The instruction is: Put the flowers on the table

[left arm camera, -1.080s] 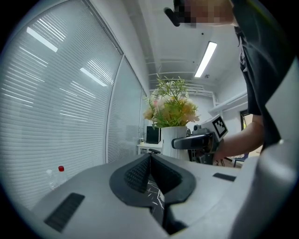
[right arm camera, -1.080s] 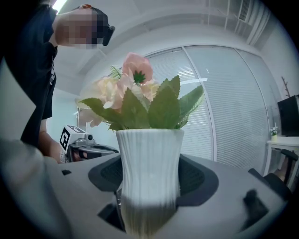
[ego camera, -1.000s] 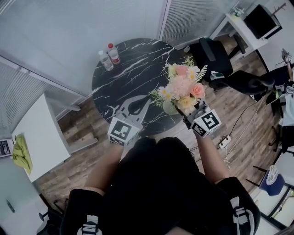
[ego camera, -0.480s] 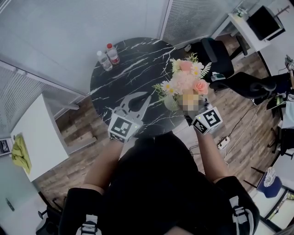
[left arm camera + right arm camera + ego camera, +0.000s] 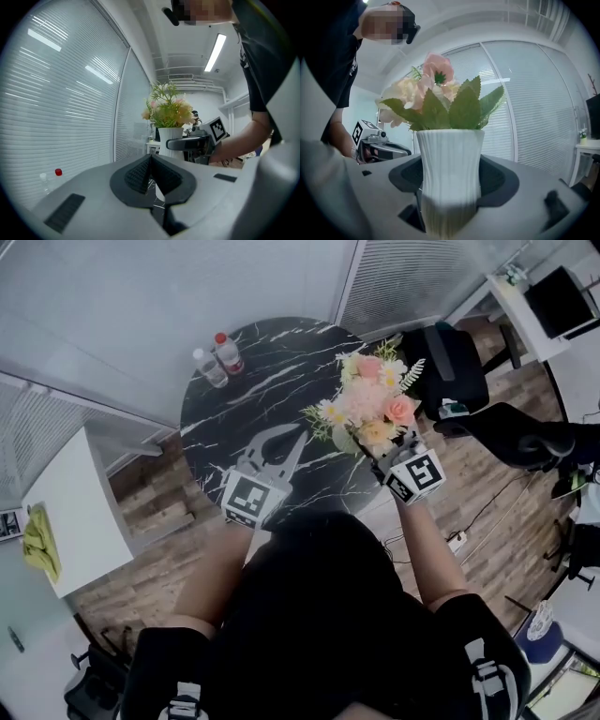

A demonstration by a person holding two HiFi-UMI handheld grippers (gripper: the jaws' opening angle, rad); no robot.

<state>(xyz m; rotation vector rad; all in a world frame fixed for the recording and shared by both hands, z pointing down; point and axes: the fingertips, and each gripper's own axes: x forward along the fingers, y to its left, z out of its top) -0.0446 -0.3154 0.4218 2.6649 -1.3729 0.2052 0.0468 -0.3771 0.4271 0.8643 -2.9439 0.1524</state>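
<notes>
Fingers [image 5: 501,180] on my right gripper [image 5: 450,185] are clamped on the white ribbed vase [image 5: 450,159], holding the flowers [image 5: 368,407] upright over the right edge of the round black marble desk [image 5: 244,399] (can't tell if the base touches it). Left gripper [image 5: 151,161] hovers over the near edge, fingers pressed together on nothing, and two bottles [image 5: 217,357] stand at the far side.

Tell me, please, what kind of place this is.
Probably an office or meeting room: a round black marble table beside walls of slatted blinds, a black office chair next to it, and a monitor on a white desk beyond.
</notes>
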